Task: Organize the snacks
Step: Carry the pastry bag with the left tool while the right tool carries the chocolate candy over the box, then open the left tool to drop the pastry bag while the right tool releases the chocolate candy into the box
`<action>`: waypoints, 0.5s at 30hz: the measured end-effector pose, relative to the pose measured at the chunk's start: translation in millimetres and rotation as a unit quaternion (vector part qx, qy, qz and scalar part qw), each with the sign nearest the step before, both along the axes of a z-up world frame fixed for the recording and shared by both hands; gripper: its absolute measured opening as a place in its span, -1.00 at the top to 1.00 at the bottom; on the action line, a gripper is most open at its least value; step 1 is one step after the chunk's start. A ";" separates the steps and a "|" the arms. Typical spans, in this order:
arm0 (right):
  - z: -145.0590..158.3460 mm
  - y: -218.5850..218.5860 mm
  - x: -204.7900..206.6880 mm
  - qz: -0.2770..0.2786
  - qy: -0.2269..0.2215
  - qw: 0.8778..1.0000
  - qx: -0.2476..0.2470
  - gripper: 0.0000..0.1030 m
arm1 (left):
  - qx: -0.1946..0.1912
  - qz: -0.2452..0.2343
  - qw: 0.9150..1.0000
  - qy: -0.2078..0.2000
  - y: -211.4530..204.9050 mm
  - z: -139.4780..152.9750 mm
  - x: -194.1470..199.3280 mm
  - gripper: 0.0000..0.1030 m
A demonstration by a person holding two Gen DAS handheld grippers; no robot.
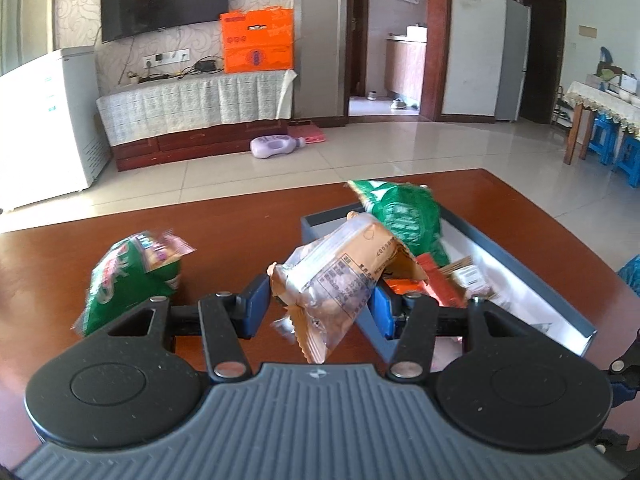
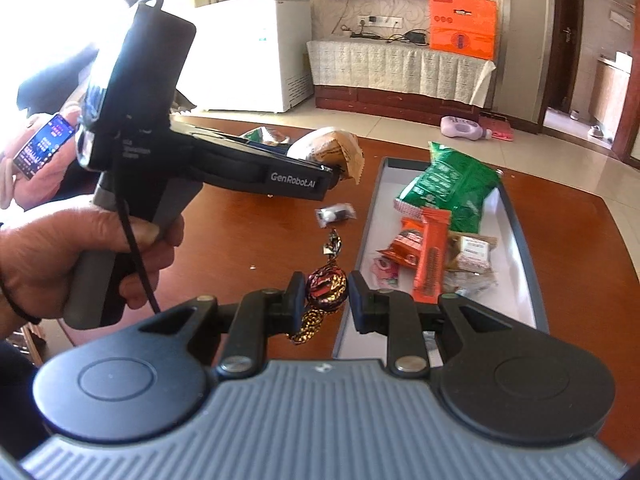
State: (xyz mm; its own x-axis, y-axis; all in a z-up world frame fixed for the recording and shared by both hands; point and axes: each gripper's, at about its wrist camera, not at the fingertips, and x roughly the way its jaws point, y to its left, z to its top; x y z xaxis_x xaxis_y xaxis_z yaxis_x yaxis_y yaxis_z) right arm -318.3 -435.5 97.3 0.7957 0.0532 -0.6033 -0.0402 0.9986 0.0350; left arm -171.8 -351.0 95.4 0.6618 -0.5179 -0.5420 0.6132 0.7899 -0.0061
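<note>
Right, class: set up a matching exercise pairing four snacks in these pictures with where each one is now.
Things:
1. tan and silver snack packet
2. twist-wrapped candy
3. orange bar wrapper
4. small clear-wrapped sweet

Places:
A. lying loose on the bare wooden table
B. between the right gripper's fingers
C. inside the grey box
D. between the left gripper's fingers

Pairs: 1-D, 2-B, 3-C, 4-A

Bright daylight, fisheye-warped edges, slight blur
</note>
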 end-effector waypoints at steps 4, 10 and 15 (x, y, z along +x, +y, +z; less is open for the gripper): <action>-1.6 -13.0 -3.8 -0.014 0.001 1.000 0.003 0.50 | 0.000 -0.017 1.000 0.000 -19.0 -2.1 -1.2 -0.14; -5.8 -25.4 -6.4 -0.025 0.007 1.000 0.007 0.50 | 0.001 -0.033 0.999 0.005 -53.1 -9.5 2.5 -0.14; -8.5 -34.9 -7.6 -0.033 0.012 0.999 0.009 0.50 | 0.002 -0.044 0.999 0.013 -81.6 -19.7 9.5 -0.14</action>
State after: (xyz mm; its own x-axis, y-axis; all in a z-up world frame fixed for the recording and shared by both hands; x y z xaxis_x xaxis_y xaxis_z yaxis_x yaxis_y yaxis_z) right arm -325.9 -470.4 88.8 0.7833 0.0124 -0.6215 0.0262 0.9983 0.0529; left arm -162.3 -432.6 75.7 0.5988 -0.5717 -0.5608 0.6805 0.7325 -0.0202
